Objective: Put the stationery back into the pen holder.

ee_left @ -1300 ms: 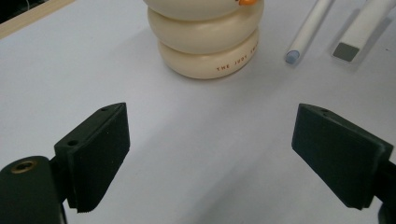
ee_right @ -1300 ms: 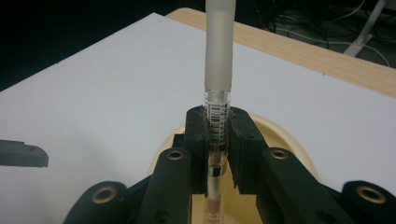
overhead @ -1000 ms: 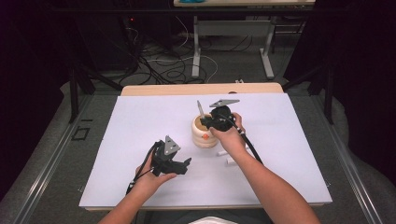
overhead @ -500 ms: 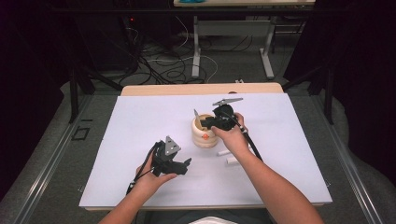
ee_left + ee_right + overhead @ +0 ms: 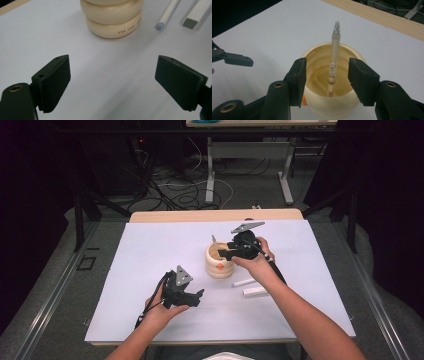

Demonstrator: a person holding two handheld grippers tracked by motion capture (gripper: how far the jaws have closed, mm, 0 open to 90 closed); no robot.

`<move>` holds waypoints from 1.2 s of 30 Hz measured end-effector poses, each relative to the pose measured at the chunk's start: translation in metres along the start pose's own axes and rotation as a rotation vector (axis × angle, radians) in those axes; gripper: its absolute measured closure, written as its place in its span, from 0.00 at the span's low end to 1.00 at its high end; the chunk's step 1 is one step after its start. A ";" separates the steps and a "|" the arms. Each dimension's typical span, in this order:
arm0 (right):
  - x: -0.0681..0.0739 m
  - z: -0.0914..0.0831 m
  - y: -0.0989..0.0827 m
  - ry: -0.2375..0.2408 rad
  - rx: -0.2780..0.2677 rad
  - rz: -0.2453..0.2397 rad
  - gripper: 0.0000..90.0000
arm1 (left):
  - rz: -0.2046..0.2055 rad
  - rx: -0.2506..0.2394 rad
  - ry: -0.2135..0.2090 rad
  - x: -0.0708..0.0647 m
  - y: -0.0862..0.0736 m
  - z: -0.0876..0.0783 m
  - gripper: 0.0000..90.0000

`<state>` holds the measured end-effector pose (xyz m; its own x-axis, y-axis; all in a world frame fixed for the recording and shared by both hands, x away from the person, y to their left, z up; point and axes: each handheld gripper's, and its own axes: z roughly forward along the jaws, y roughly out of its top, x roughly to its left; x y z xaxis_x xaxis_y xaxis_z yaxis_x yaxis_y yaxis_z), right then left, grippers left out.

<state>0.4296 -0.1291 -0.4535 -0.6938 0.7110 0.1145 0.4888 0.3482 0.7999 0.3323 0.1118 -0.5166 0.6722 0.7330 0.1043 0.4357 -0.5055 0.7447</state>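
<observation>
Nearest you, your left gripper (image 5: 192,296) rests low on the white sheet (image 5: 150,250), jaws spread wide with nothing between them. The cream holder (image 5: 113,18) stands just ahead of its jaws. Two white items lie off to that gripper's right: a round white pen (image 5: 166,15) and a flat capped marker (image 5: 197,15), long axes roughly parallel.

Farther out, your right gripper (image 5: 226,253) hovers over the holder's mouth. Its jaws have just been opening and now stand apart on either side of one clear pen (image 5: 333,62), not touching it. That pen stands near upright in the holder (image 5: 329,80), leaning on the far rim. Your right hand (image 5: 255,265) is nearer the two loose items, which lie beside its wrist.

Count: one holder, one pen inside, two outside.
</observation>
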 end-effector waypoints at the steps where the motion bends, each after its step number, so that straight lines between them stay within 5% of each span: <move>1: 0.000 -0.002 0.001 0.002 -0.003 -0.009 0.52 | 0.001 0.000 0.000 0.000 0.000 0.000 0.15; 17: -0.003 -0.022 0.001 -0.017 0.075 -0.103 0.40 | -0.010 0.014 -0.002 0.004 0.000 -0.001 0.16; 22: -0.007 -0.025 -0.001 0.010 0.107 -0.138 0.33 | -0.018 0.003 0.005 0.006 -0.001 -0.001 0.16; 26: -0.010 -0.027 -0.003 0.005 0.133 -0.212 0.27 | -0.021 0.017 0.003 0.008 -0.001 -0.001 0.16; 36: -0.017 -0.029 -0.019 -0.027 0.231 -0.287 0.16 | -0.038 0.011 0.012 0.011 -0.002 0.000 0.17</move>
<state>0.4169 -0.1648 -0.4534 -0.8073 0.5793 -0.1130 0.3849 0.6620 0.6431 0.3383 0.1212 -0.5170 0.6481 0.7569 0.0840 0.4673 -0.4824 0.7409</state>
